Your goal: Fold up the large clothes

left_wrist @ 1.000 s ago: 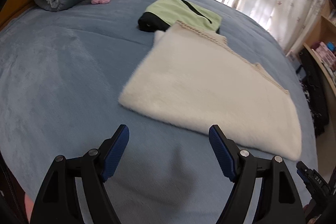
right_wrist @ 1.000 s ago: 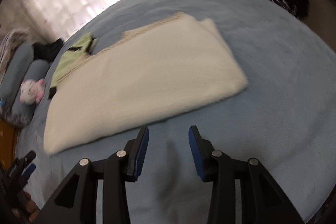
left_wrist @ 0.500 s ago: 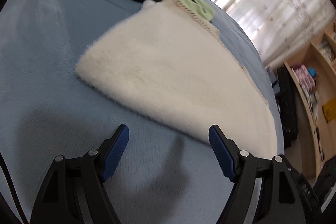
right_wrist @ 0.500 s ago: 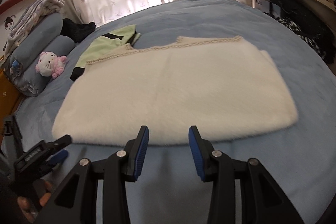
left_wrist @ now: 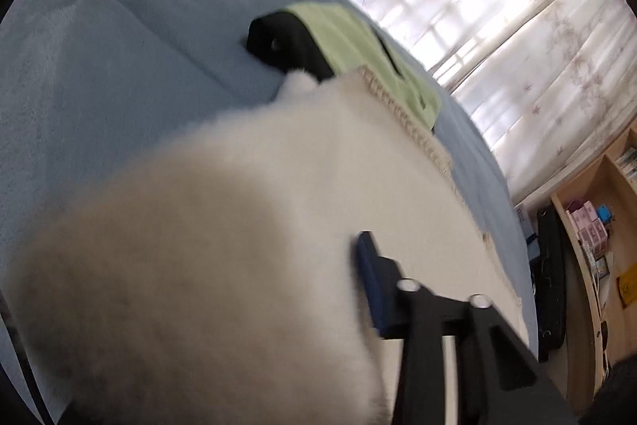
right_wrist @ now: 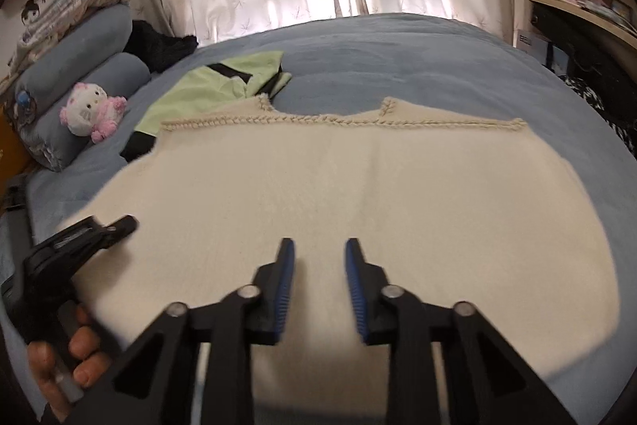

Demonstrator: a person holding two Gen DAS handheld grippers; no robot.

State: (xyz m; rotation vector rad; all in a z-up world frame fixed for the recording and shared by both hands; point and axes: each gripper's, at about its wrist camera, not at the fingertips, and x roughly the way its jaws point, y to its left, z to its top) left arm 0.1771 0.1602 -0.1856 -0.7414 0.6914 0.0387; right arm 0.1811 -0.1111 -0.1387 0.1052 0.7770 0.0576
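The cream sweater [right_wrist: 338,194] lies flat on the blue bed [right_wrist: 418,54], just before the green garment [right_wrist: 215,86]. The right claw [right_wrist: 318,257] hovers spread over its near hem. The left claw [right_wrist: 79,237] sits at its left edge, fabric hiding one finger; whether it is pinching, I cannot tell.

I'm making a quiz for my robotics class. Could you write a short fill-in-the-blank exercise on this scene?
1. The cream sweater lies on a ____ bed cover.
2. The garment beyond the sweater, the jacket, is black and light ____.
3. The plush toy leans against a rolled ____.
4. The right gripper is ____, its fingers apart above the sweater.

Missing words: blue; green; pillow; open
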